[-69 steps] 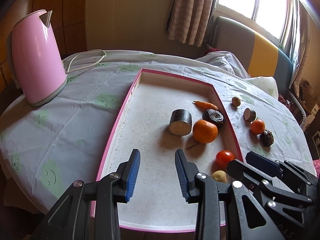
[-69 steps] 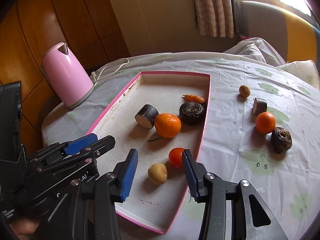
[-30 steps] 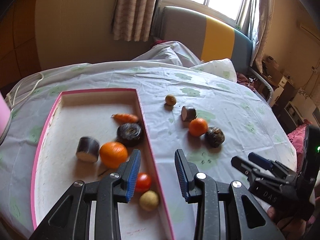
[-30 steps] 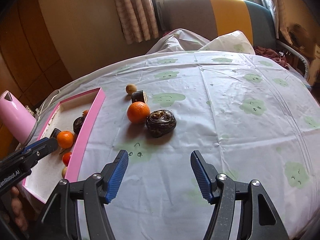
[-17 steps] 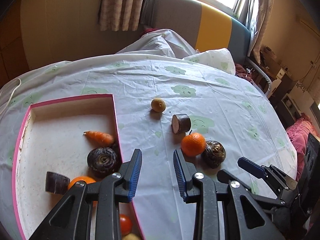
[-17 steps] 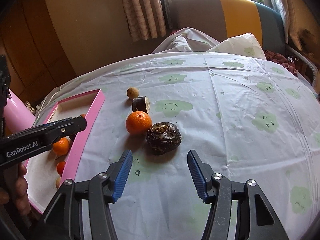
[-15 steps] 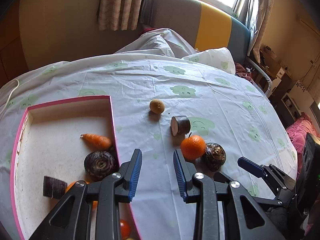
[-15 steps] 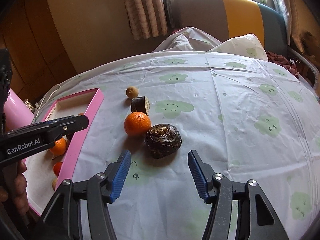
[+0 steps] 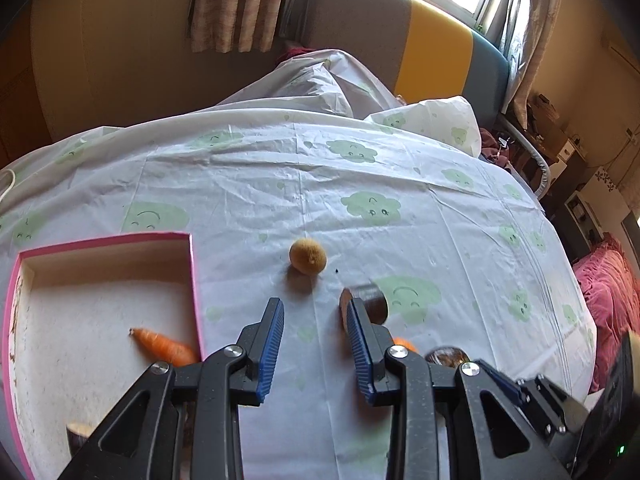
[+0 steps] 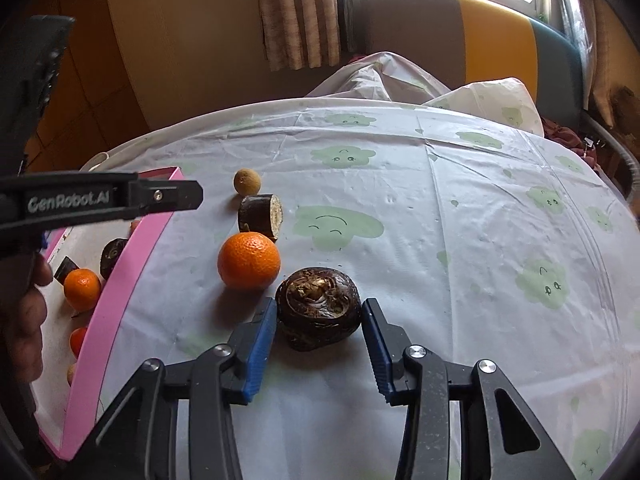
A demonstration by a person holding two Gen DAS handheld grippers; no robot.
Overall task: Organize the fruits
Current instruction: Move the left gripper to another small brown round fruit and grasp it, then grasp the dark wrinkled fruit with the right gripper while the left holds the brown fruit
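Right gripper (image 10: 319,342) at lower centre, jaws closing around dark brown fruit (image 10: 318,313), pads not yet pressed on it, orange (image 10: 249,260) just upper left, left gripper (image 9: 315,346) spread over tablecloth (image 9: 400,184), pink tray (image 9: 195,280) at left.

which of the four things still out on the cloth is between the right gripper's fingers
The dark brown knobbly root, nearest the camera. The right gripper is closing around it; the orange, cut piece and small tan fruit lie beyond.

A home living room: curtained window (image 10: 298,12), colour-block sofa (image 10: 472,36), round table under cartoon-print tablecloth (image 10: 460,208).
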